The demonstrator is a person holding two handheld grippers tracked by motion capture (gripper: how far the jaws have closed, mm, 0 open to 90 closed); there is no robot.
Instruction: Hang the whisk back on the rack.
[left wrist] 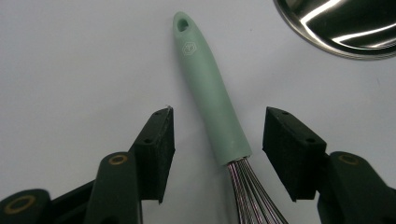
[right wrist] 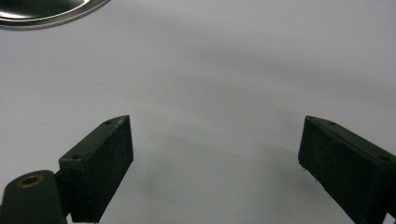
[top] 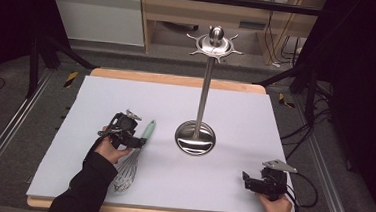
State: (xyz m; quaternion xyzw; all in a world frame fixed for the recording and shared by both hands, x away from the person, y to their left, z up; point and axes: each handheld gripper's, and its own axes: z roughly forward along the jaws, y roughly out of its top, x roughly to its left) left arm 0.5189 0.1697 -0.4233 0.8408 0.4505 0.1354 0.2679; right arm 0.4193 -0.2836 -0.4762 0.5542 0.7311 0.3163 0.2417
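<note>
The whisk (left wrist: pixel 212 98) is lying flat on the white mat (top: pixel 235 119), its mint-green handle running from the lower centre of the left gripper view up toward the upper centre, leaning slightly left, with the wire loops trailing off the bottom edge. In the high view it is sitting in the lower left of the frame, handle pointing up and right toward the steel stand (top: pixel 195 136).

The left gripper (left wrist: pixel 218 140) is straddling the handle's lower end, just above where the wires begin; its jaws are standing apart, one on each side, neither pad touching yet. The handle's axis is running between them, so closing should pinch it crosswise.

The right gripper (top: pixel 262 183) is resting well apart at the lower right, its jaws spread over bare mat.
</note>
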